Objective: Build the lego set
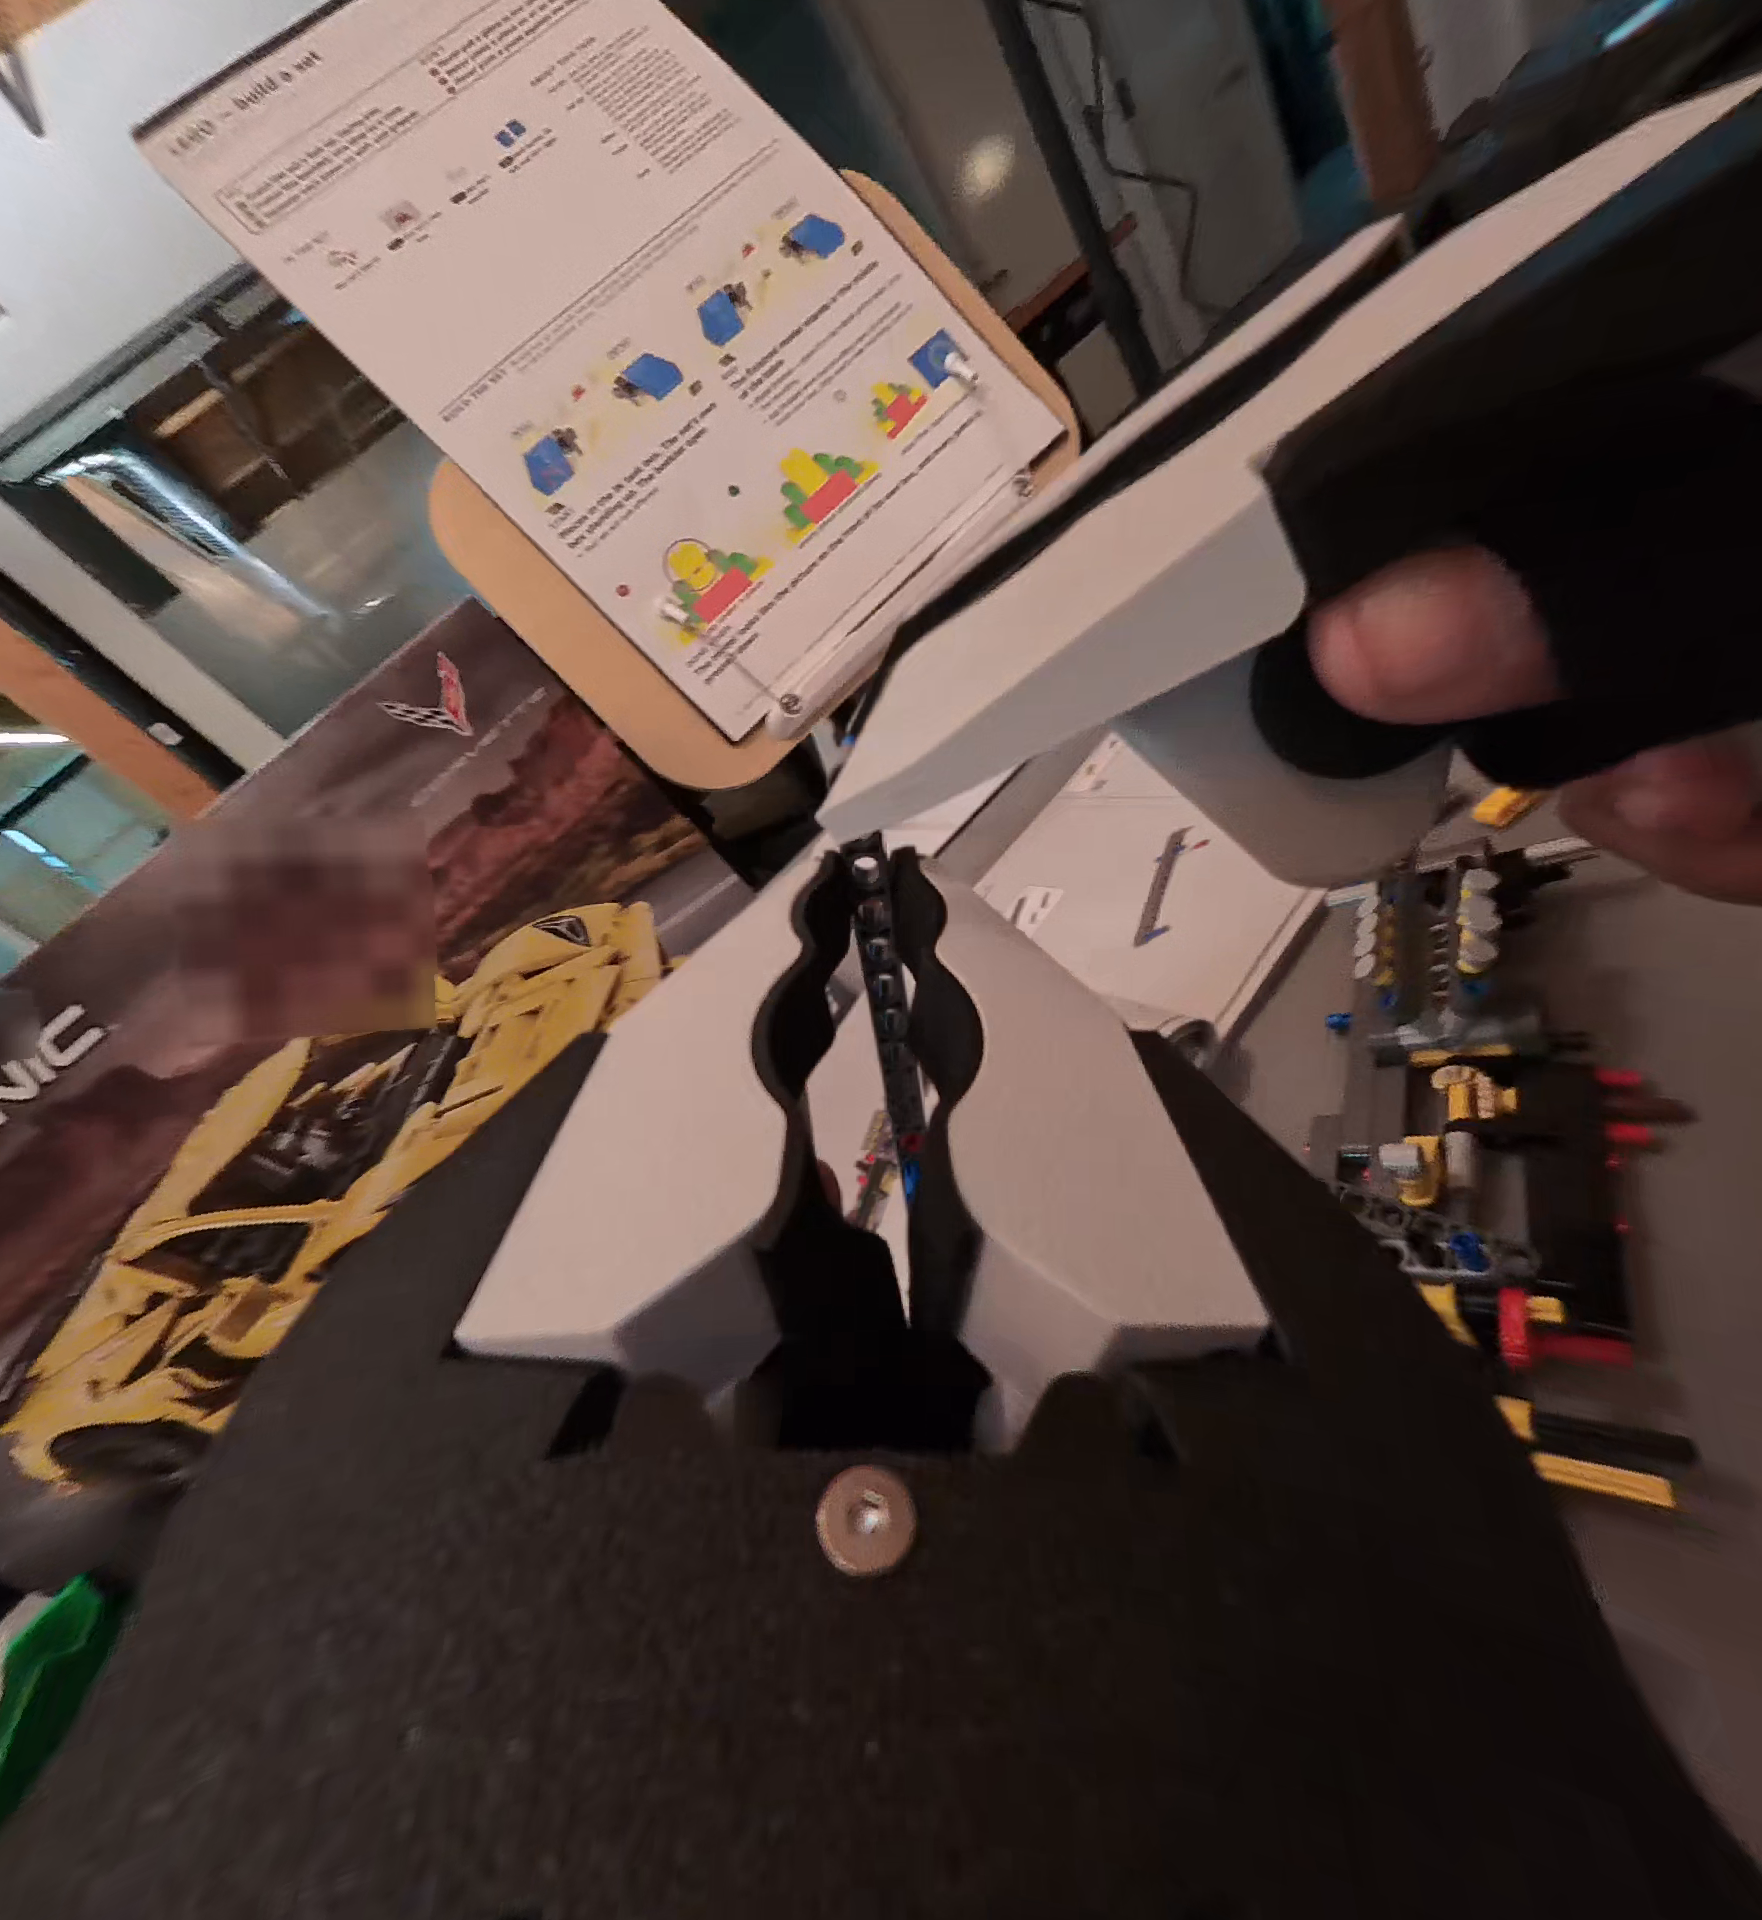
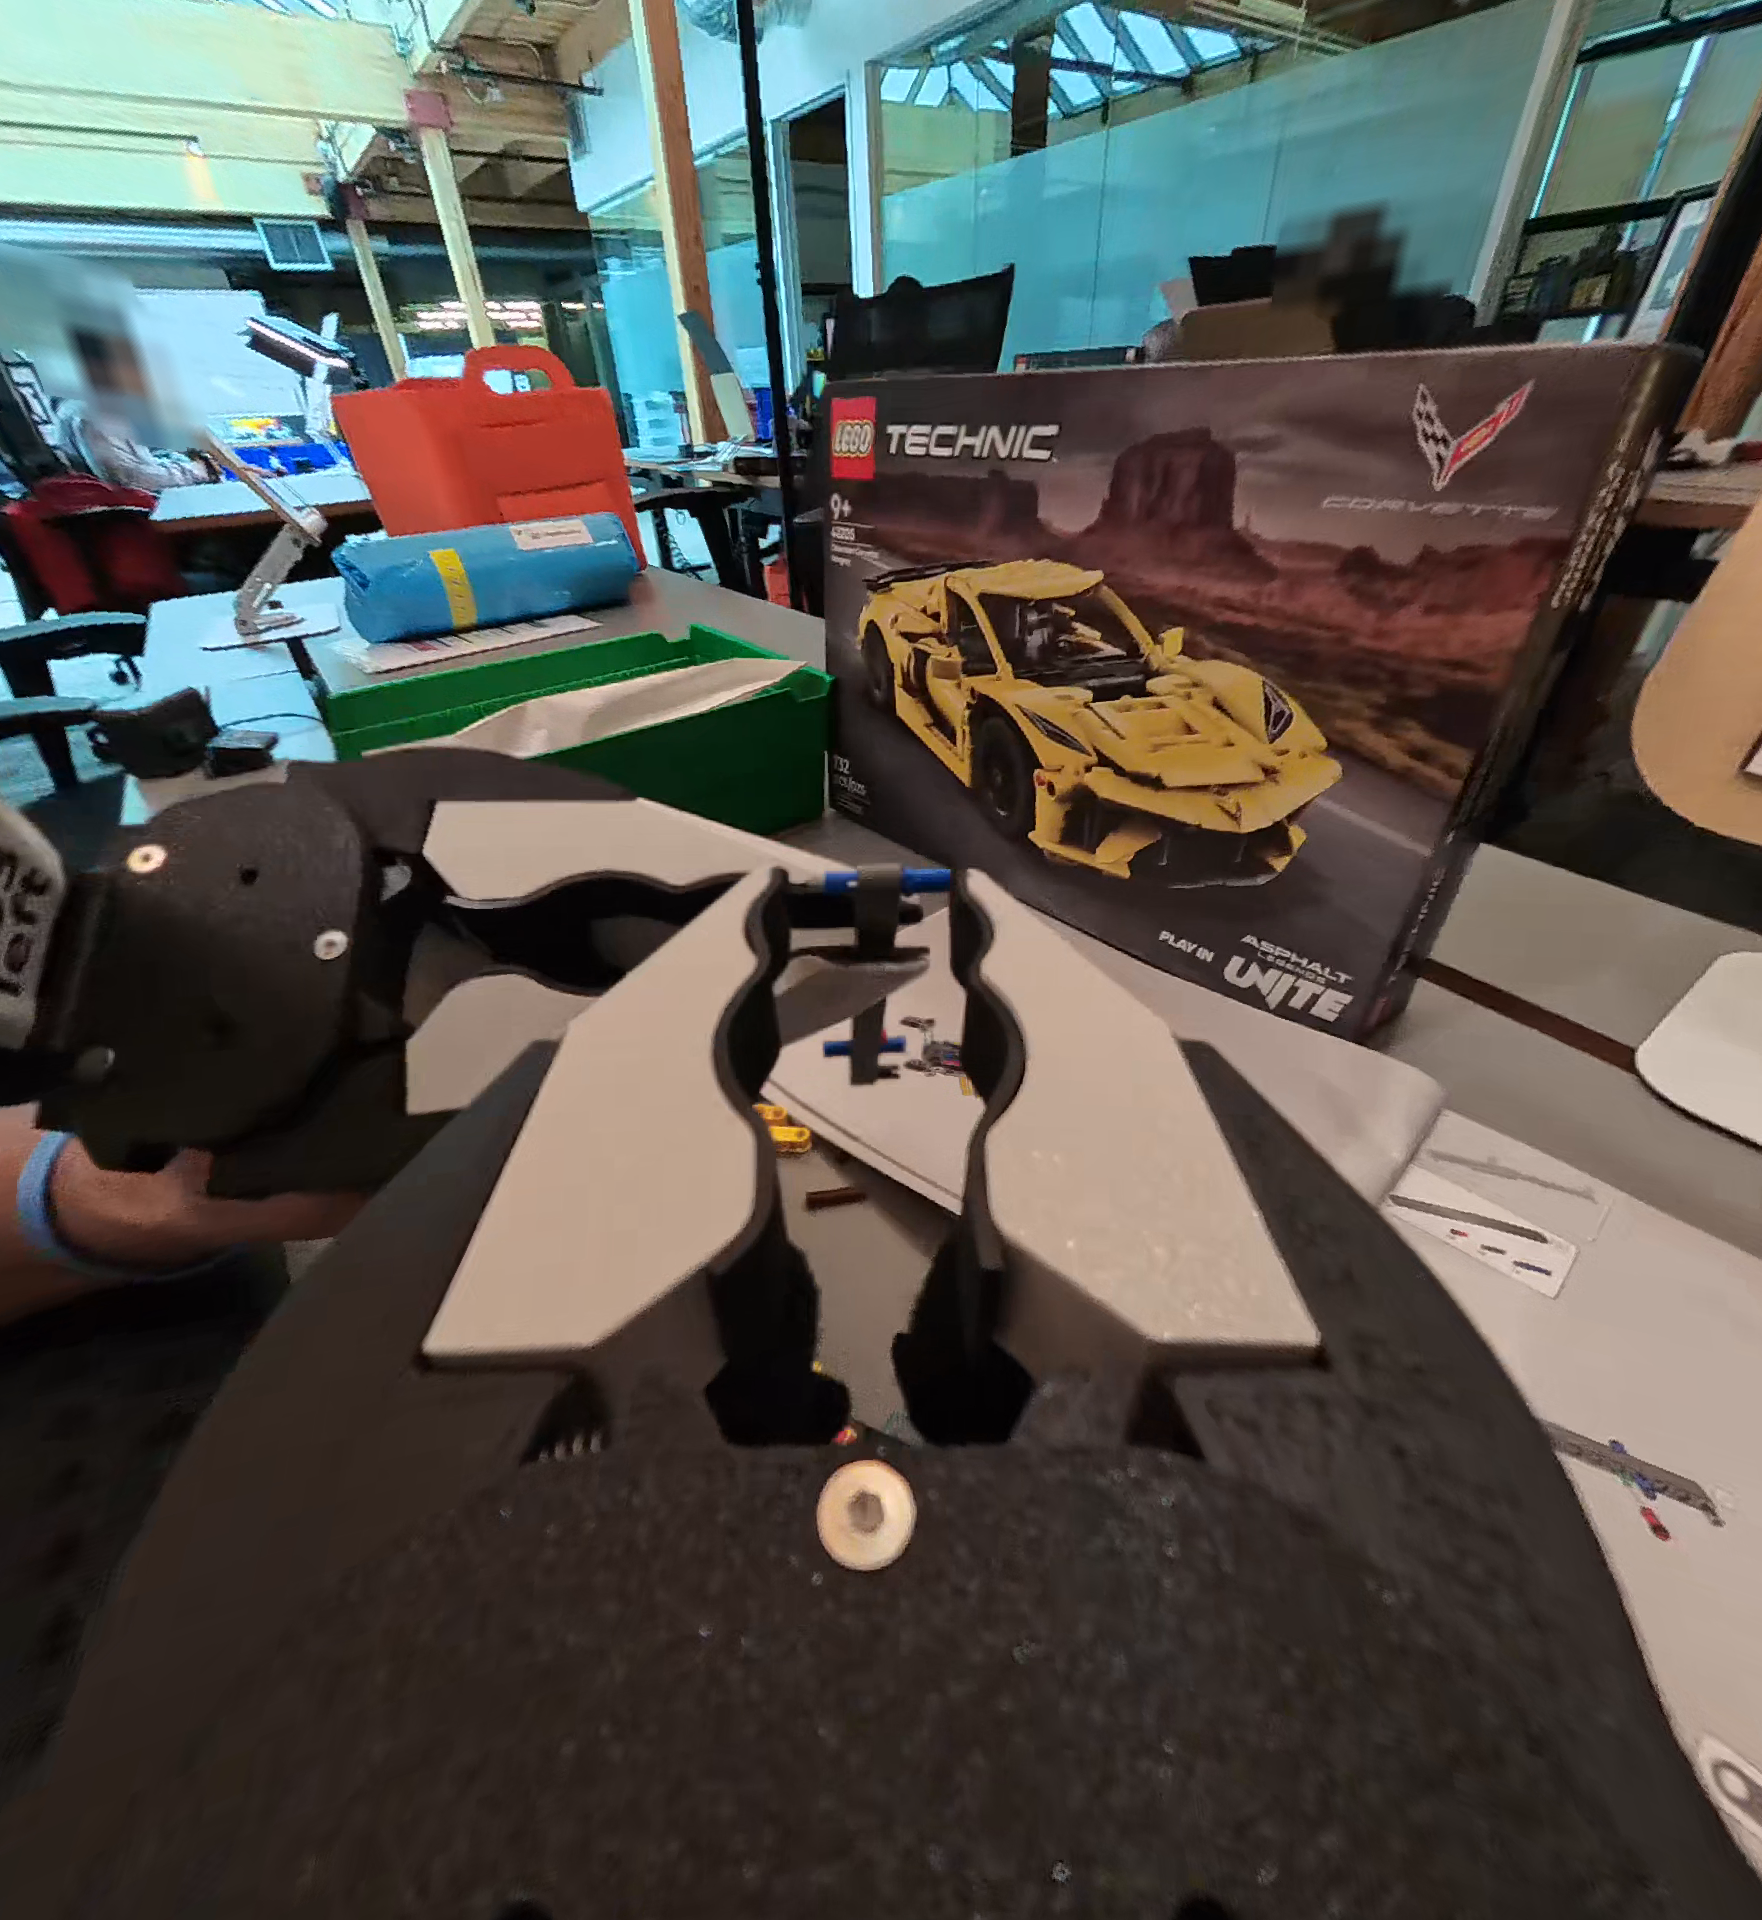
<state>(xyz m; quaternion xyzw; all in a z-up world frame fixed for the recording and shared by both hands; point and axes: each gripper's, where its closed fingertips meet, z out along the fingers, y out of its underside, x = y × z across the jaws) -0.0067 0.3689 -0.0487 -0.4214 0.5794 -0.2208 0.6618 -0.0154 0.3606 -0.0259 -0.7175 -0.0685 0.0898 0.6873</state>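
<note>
Left gripper (image 1: 872, 997) jaws clamp a black beam (image 1: 882, 997); right gripper (image 2: 866, 914) jaws, half-wide, probably about to seat its blue pin (image 2: 922, 879).

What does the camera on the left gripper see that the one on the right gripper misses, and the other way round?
Only the left wrist view shows the half-built model in black, yellow and red on the table, and the printed instruction sheet on its stand. Only the right wrist view shows the green bin, the orange bag and the blue package. Both show the set's box with the yellow car, and the black beam that the left gripper holds, with blue pins at its end.
</note>
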